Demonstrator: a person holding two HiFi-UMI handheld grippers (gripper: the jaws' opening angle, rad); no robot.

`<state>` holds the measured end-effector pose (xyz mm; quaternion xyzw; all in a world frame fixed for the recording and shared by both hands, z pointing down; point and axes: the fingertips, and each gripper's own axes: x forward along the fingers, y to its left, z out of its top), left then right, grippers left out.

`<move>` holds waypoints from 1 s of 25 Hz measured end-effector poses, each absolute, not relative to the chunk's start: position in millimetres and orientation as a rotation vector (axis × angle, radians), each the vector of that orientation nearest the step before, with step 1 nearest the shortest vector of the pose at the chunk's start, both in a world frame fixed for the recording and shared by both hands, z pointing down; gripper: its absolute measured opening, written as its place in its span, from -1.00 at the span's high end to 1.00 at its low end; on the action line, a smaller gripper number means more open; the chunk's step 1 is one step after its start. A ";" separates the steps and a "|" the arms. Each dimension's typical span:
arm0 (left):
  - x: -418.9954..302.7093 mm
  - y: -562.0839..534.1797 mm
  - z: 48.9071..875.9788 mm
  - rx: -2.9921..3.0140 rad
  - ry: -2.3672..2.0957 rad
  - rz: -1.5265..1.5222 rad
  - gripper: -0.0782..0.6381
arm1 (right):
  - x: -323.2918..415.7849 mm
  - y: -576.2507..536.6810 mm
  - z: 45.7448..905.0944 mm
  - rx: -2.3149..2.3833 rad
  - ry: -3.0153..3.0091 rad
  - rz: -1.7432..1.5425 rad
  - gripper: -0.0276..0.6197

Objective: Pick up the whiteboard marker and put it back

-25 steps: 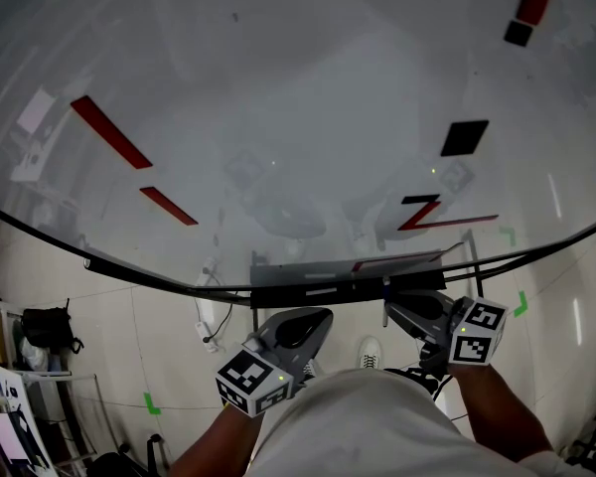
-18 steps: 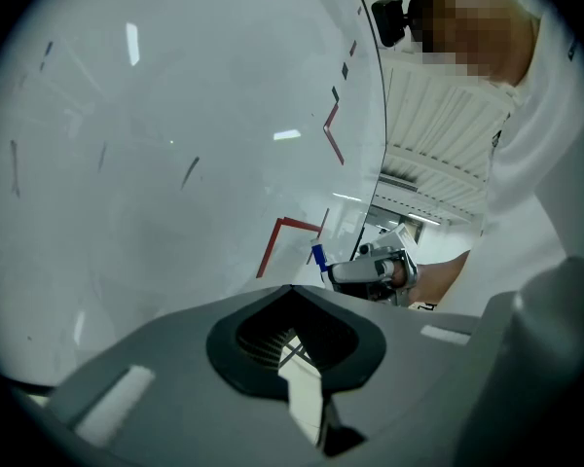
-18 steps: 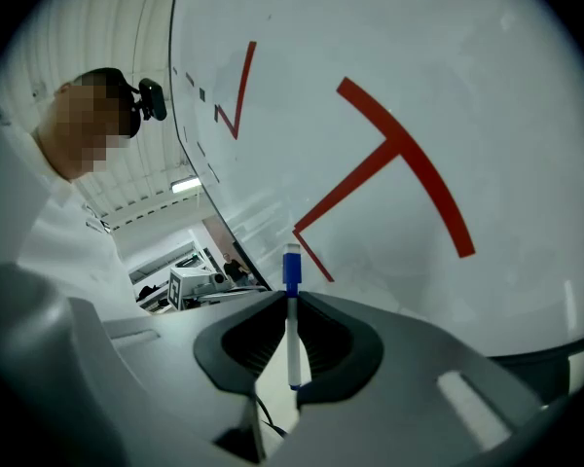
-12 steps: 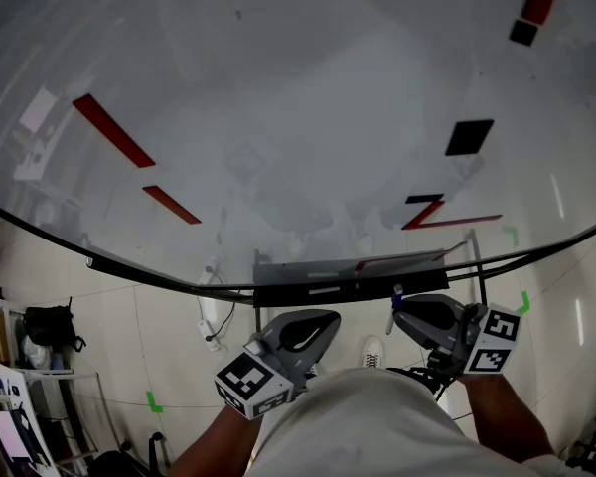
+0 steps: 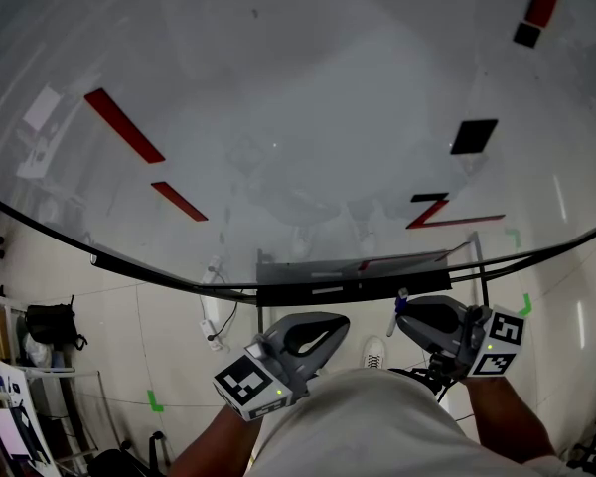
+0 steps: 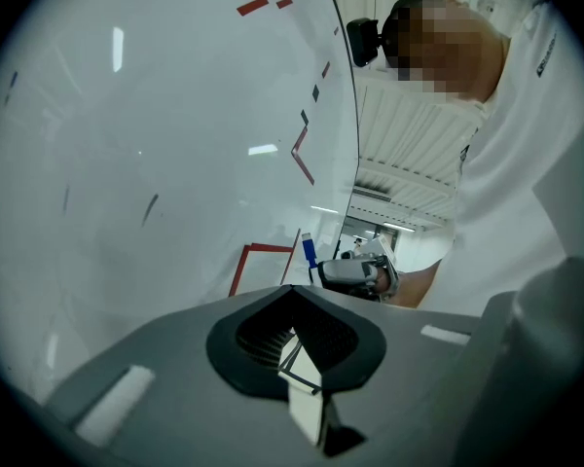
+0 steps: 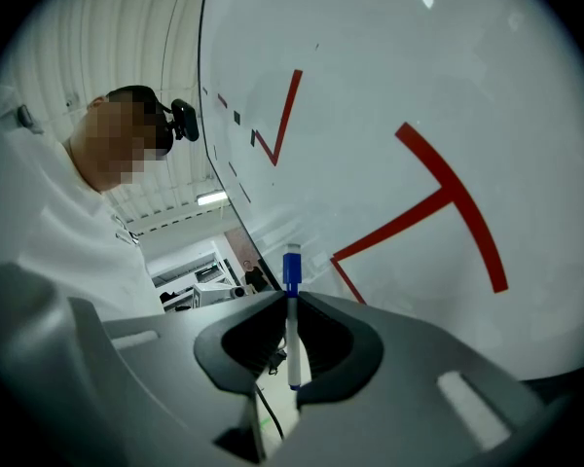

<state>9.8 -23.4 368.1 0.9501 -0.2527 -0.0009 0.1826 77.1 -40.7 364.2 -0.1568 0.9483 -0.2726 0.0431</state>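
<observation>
The whiteboard marker (image 7: 292, 319), white with a blue cap (image 7: 292, 267), stands upright between the jaws of my right gripper (image 7: 292, 298), which is shut on it. In the head view the right gripper (image 5: 409, 313) hangs just below the whiteboard's tray (image 5: 328, 290), and the marker's blue cap (image 5: 401, 296) pokes up at its tip. My left gripper (image 5: 340, 320) sits beside it under the tray, jaws shut with nothing in them. From the left gripper view, the left gripper (image 6: 294, 296) faces the right gripper (image 6: 358, 272) and the marker (image 6: 309, 253).
The whiteboard (image 5: 278, 87) fills the upper view, with red lines (image 5: 124, 125) and black squares (image 5: 474, 135) on it. Below the tray lie the tiled floor, a cable (image 5: 211, 326), a white shoe (image 5: 372, 352) and green tape marks (image 5: 154, 401).
The right gripper has drawn back and down from the tray, and the marker's blue cap now shows at its tip. The left gripper has shifted slightly right.
</observation>
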 end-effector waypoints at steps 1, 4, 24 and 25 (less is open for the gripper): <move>9.7 -22.6 367.2 2.689 -0.710 -0.005 0.73 | 76.7 -40.2 364.1 -0.477 2.903 -0.831 0.81; 8.4 -21.3 367.1 2.723 -0.702 0.001 0.73 | 76.5 -39.9 362.9 -0.476 2.904 -0.821 0.81; 5.1 -27.9 374.3 2.709 -0.761 0.044 0.73 | 75.5 -42.9 359.9 -0.485 2.904 -0.791 0.81; 4.5 -28.1 374.8 2.715 -0.763 0.048 0.73 | 75.4 -42.9 359.7 -0.485 2.903 -0.790 0.81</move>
